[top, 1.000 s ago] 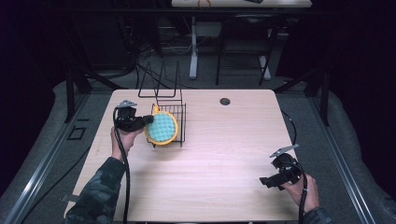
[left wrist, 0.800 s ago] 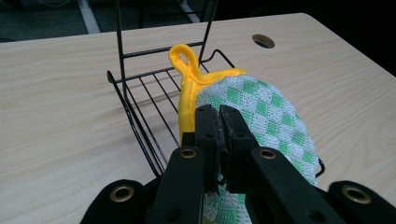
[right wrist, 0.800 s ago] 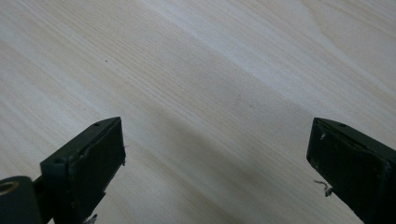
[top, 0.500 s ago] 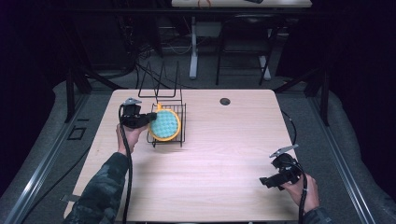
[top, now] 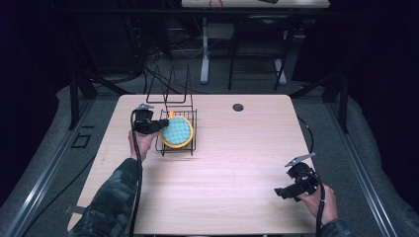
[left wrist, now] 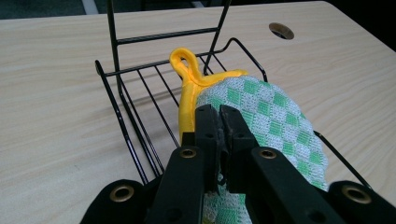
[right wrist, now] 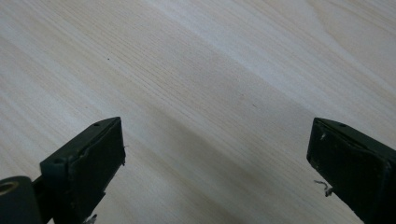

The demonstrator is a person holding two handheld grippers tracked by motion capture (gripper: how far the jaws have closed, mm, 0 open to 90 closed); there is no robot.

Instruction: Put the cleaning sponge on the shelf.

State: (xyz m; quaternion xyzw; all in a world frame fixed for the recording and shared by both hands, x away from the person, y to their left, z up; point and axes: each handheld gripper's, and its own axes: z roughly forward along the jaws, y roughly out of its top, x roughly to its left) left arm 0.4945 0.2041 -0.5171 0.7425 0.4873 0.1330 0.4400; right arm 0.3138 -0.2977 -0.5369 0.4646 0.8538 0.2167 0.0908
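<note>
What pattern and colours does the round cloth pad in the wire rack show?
Green-and-white checks with yellow edging on the pad; the left gripper view shows it best.

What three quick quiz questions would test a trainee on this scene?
1. True or false: the left gripper is shut on the potholder.
2. Where does the potholder sit? A) in the rack B) flat on the table
3. How do the right gripper's jaws stand?

Key: 1 true. 2 A. 3 wide open over bare table.
</note>
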